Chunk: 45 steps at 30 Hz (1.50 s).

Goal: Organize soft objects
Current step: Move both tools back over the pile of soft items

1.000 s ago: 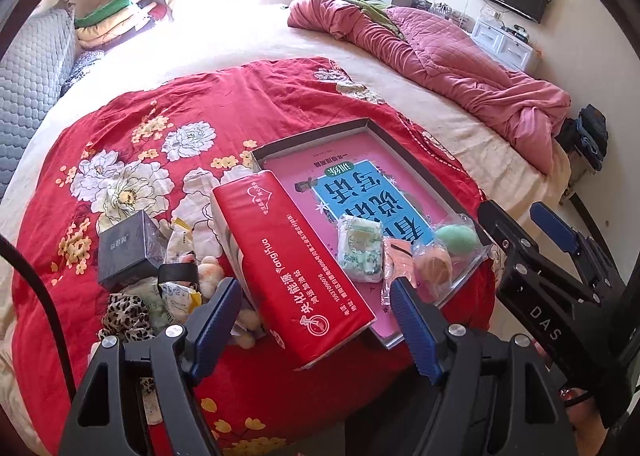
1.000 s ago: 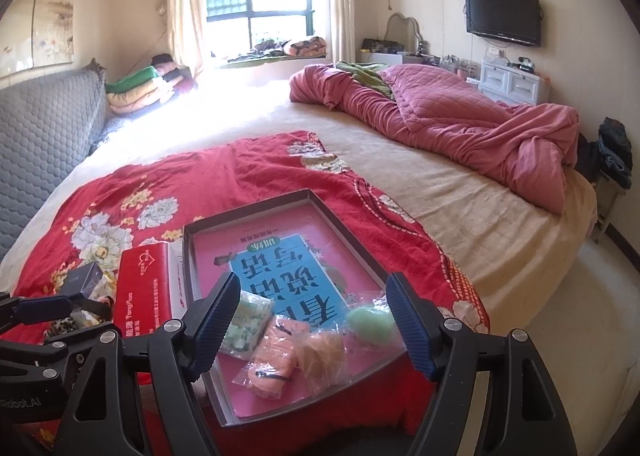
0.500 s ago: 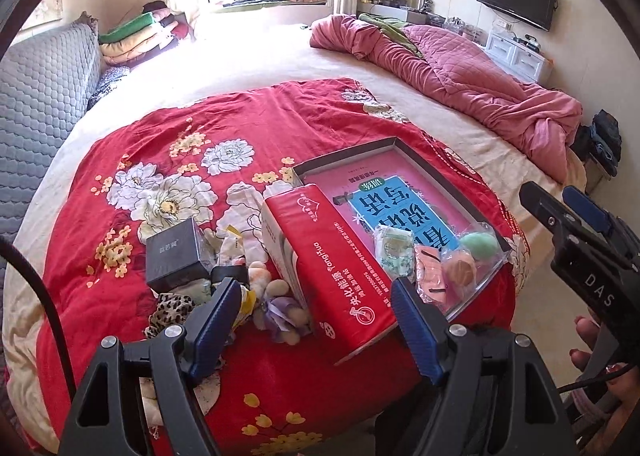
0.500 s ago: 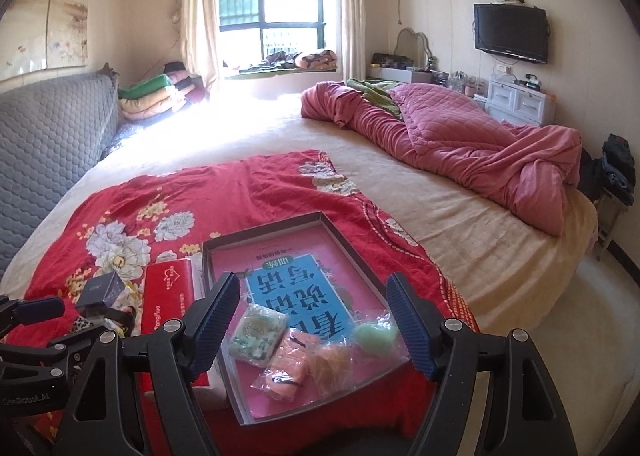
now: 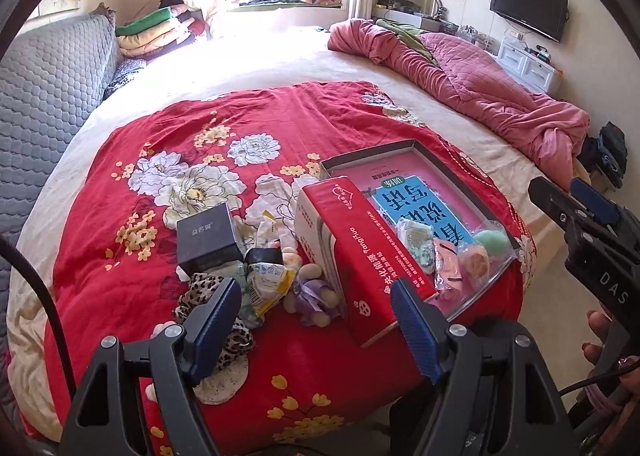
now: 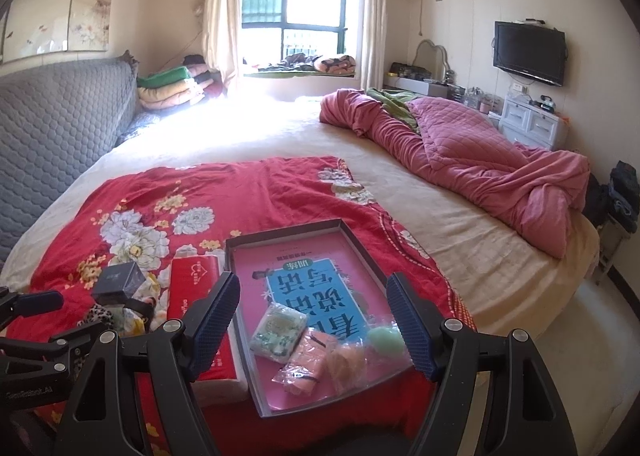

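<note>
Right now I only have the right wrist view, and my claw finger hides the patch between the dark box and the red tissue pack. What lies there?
Observer: A small lilac and cream plush toy, right beside the red tissue pack.
Operator: Anything else soft in that pile?
Observer: A leopard-print fabric piece on the near side of the dark box, partly behind one finger of the left claw.
Operator: Is the left claw holding anything?
Observer: No. Its jaws stand open above the pile, with nothing gripped.
</note>
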Motion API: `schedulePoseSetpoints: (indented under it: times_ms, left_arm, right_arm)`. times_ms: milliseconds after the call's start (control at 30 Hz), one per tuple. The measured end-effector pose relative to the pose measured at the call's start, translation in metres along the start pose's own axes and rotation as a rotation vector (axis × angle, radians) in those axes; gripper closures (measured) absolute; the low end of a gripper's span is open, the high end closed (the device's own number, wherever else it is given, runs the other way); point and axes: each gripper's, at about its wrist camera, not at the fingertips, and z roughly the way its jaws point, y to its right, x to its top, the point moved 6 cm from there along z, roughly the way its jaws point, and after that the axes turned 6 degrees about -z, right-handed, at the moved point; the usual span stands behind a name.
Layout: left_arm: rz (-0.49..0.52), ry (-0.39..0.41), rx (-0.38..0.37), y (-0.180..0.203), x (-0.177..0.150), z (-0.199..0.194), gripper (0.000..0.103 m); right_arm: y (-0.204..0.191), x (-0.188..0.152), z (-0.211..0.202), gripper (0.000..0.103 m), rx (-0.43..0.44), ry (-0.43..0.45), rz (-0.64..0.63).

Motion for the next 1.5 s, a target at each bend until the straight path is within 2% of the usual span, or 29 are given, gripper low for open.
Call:
schedulePoseSetpoints:
  times_ms: [200,333,700,900,1200,1400,1500]
  left_arm:
    - [-0.031,0.006,0.008,-0.022,-0.005,-0.010,0.027]
    - [-0.052,0.016,0.054,-0.042,-0.007,-0.016,0.027]
    - [-0.177,0.050,0.126,-0.114,-0.004,-0.045,0.027]
    - [-0.234,0.043,0.148,-0.147,-0.014,-0.050,0.027]
    - [-0.282,0.002,0.157,-0.176,-0.038,-0.037,0.026]
    - [-0.221,-0.020,0.144,-0.167,-0.047,-0.011,0.026]
    - [-0.186,-0.065,0.120,-0.159,-0.046,0.011,0.026]
  right_arm:
    - [-0.030,0.004,-0.008,0.026,0.054,0.012,-0.053]
    - [-0.047,0.004,-0.010,0.026,0.074,0.004,-0.095]
    - [-0.081,0.006,-0.018,0.026,0.153,0.024,-0.159]
    - [-0.099,0.005,-0.021,0.026,0.184,0.028,-0.195]
    - [-0.126,-0.009,-0.014,0.026,0.227,0.010,-0.258]
    - [-0.144,-0.024,0.002,0.026,0.263,-0.015,-0.292]
    - [-0.157,-0.031,0.012,0.026,0.282,-0.028,-0.322]
